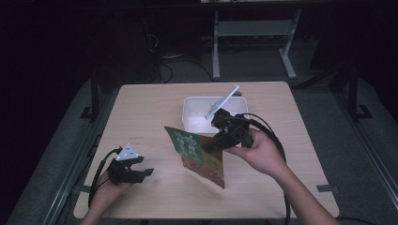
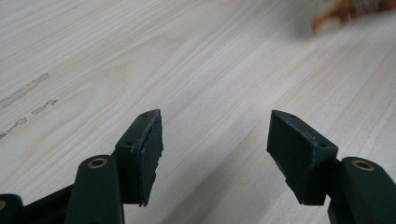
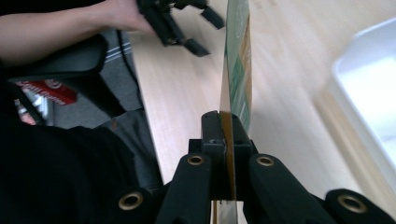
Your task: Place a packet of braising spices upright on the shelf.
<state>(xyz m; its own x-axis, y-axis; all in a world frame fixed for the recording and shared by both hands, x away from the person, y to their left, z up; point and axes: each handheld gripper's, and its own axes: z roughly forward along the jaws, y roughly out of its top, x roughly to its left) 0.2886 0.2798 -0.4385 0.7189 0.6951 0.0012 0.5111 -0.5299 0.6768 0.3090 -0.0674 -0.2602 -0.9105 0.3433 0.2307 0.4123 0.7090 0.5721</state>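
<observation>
Snack packet hangs above the middle of the bench, pinched along its edge by the right claw, whose jaws are clamped on it. Nearer the person, the left claw rests low over bare wood, jaws apart and empty. Beyond, a white tub stands just behind the packet, apparently its destination; the drop seems still ahead. Open bench lies on all sides.

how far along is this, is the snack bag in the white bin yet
Not yet. Done: the right gripper has clamped the snack bag by its edge. In hand: the bag hangs beside the white bin. Left: likely placing it inside. The left gripper is open, empty.
</observation>
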